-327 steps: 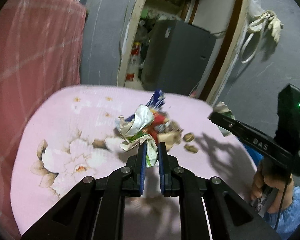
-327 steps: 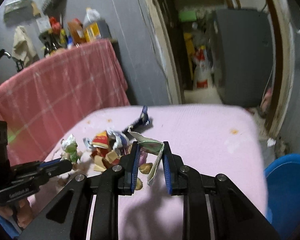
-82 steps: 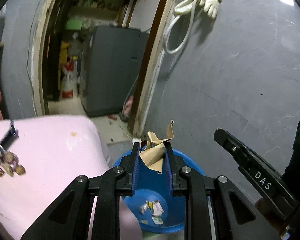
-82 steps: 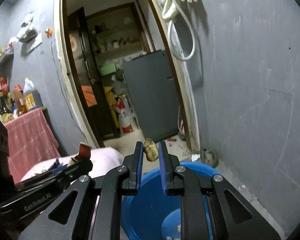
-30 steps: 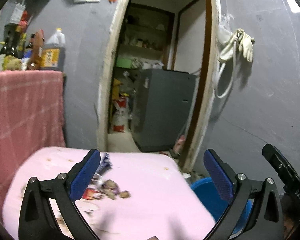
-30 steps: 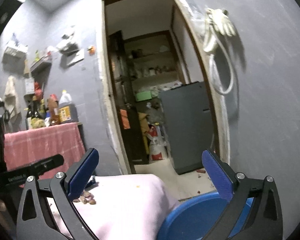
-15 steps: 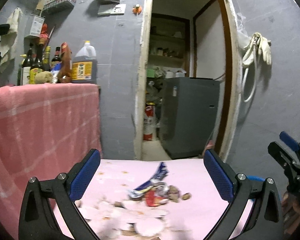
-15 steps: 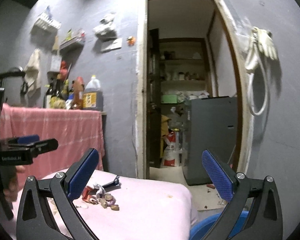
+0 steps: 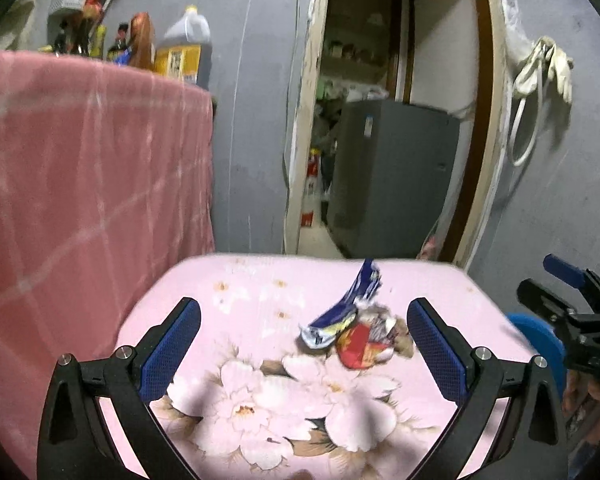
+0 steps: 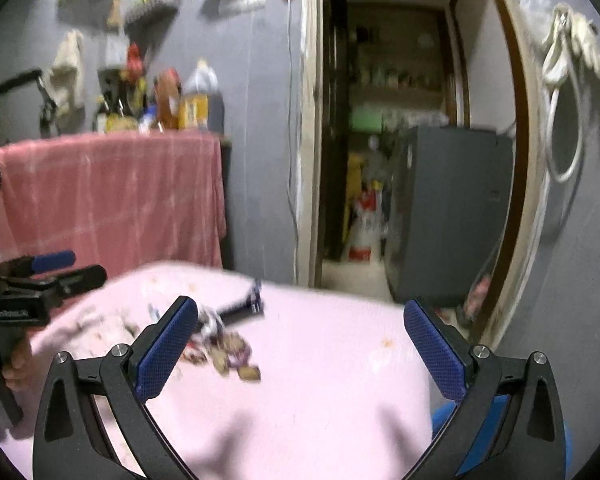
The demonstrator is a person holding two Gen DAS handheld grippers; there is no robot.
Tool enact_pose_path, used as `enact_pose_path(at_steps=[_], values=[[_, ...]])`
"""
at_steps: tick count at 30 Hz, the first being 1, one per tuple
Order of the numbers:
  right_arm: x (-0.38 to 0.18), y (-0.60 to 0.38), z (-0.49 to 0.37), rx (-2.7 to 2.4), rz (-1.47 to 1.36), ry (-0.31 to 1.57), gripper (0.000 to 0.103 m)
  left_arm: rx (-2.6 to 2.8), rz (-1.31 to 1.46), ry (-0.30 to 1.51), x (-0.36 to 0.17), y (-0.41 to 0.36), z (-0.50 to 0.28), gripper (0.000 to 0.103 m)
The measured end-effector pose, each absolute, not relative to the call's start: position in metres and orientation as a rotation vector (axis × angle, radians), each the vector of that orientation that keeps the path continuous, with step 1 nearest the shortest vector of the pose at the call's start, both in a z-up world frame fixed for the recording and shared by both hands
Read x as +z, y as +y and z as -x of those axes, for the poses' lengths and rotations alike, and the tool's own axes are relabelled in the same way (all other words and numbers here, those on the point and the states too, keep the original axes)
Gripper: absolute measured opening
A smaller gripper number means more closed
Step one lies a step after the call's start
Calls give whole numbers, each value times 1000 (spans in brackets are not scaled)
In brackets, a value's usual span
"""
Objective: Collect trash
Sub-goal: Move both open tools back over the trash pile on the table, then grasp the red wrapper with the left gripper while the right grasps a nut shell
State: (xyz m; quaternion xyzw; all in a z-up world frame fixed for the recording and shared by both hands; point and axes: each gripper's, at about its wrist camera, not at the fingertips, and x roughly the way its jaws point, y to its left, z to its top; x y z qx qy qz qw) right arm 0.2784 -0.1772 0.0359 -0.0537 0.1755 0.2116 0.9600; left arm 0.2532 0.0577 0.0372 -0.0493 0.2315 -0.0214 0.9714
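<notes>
From the left wrist view, the left claw (image 9: 303, 344) is spread wide with nothing between its blue padded fingers (image 9: 171, 350). It hangs over the desk with the pink flower-print cloth (image 9: 260, 400). A small pile of trash sits on the cloth near the claw's right finger: a blue and white crinkly wrapper (image 9: 350, 304), a red shiny wrapper (image 9: 360, 350) touching it, and some brown crumpled bits (image 9: 403, 342) just beside. The round blue plastic tub (image 9: 540, 340) peeks out past the right edge of the desk, behind the right claw (image 9: 556, 284), whose jaws I cannot read from here. From the right wrist view, which is blurry, the right claw (image 10: 300, 342) is also spread wide and holds nothing. The trash pile (image 10: 224, 344) lies on the pink cloth by its left finger. A curve of the blue tub (image 10: 444, 414) shows low on the right. A big pink checked cloth (image 10: 112, 200) hangs behind the desk.
</notes>
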Motion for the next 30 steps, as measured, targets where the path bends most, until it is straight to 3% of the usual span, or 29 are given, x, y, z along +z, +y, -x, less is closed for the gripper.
enact_pose_path(at_steps=[7, 13, 17, 21, 24, 30], values=[[6, -164, -305, 449, 119, 546, 103, -92, 105, 605, 12, 52, -274, 101], [-15, -155, -322, 465, 140, 688, 78, -120, 131, 653, 7, 54, -282, 98], [-18, -152, -326, 508, 140, 721, 74, -164, 148, 688, 6, 55, -292, 80], [-22, -151, -331, 544, 126, 757, 59, -234, 176, 731, 2, 51, -299, 58], [-23, -147, -335, 572, 123, 774, 50, -269, 204, 754, 1, 49, -304, 48], [-28, -137, -340, 609, 147, 813, 43, -278, 223, 775, 2, 45, -314, 44]])
